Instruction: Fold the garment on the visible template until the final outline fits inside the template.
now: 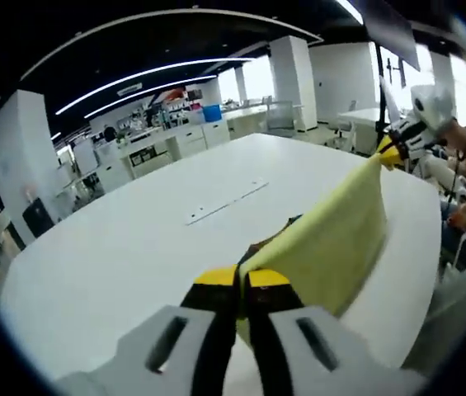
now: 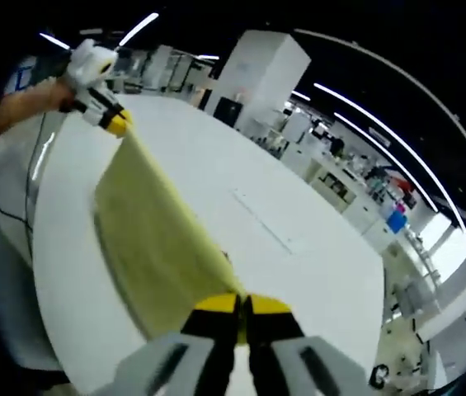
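- The yellow garment is up in the air, stretched between the two claws over the big white table, not lying on it. I can't make out any template outline on the table from where the cameras look; a dark patch peeks out just behind the cloth in the left gripper view, but I can't tell what it is.
- The left gripper has its jaws pressed together on one corner of the cloth. The right gripper is likewise clamped tight on the opposite corner. In each view the other claw shows at the far end of the cloth, also pinching it.
- Risk one: only a thin bit of fabric sits in each pinch. A hard tug to flatten it could, I think, pull a corner free, and the loose half would flop down crooked.
- Risk two: the cloth hangs toward the table's near edge, on the person's side. If it is lowered there, part may drape off the edge and out of sight.
- Risk three: with the sheet held up it hides the table surface under it, so laying it square on the template would be guesswork; it could land skewed and spill past the outline.
- Risk four: slack in the middle may bunch into a wrinkle when it touches down.
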The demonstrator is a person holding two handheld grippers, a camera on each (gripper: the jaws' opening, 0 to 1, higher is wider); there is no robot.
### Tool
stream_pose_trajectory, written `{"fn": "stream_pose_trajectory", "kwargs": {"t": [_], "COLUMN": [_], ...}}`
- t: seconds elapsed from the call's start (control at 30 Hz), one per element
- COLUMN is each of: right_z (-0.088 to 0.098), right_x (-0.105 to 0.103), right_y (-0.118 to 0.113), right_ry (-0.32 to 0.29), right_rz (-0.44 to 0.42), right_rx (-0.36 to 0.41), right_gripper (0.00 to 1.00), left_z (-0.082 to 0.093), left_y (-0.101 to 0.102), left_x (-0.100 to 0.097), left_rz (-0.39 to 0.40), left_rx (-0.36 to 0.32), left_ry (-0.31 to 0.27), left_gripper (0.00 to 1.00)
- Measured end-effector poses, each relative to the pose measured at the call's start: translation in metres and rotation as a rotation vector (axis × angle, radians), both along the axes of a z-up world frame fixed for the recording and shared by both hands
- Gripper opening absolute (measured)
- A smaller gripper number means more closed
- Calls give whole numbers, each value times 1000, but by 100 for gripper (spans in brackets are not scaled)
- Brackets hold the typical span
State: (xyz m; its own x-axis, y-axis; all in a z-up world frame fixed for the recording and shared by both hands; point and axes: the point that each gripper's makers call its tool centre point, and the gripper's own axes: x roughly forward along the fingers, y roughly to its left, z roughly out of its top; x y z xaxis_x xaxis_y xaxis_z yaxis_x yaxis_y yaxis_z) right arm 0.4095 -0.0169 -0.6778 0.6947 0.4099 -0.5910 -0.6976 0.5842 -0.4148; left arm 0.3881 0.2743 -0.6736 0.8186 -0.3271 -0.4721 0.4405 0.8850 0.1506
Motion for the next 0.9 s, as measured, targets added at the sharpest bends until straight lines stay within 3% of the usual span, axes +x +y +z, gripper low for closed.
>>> {"fn": "stream_pose_trajectory", "kwargs": {"t": [0.4, 0.7, 0.9], "right_z": [-23, -56, -82], "right_x": [37, 60, 72], "right_y": [1, 8, 9], "right_ry": [18, 68, 97], "right_rz": [-63, -59, -70], "right_rx": [-29, -58, -119], "right_gripper": [0, 0, 0], "left_z": [-24, -65, -93], "left_y": [6, 16, 17], "left_x": [42, 66, 79], "left_rz": [50, 83, 65], "left_rx": [-71, -68, -33], "left_ry": [64, 160, 210], "left_gripper": [0, 0, 0]}}
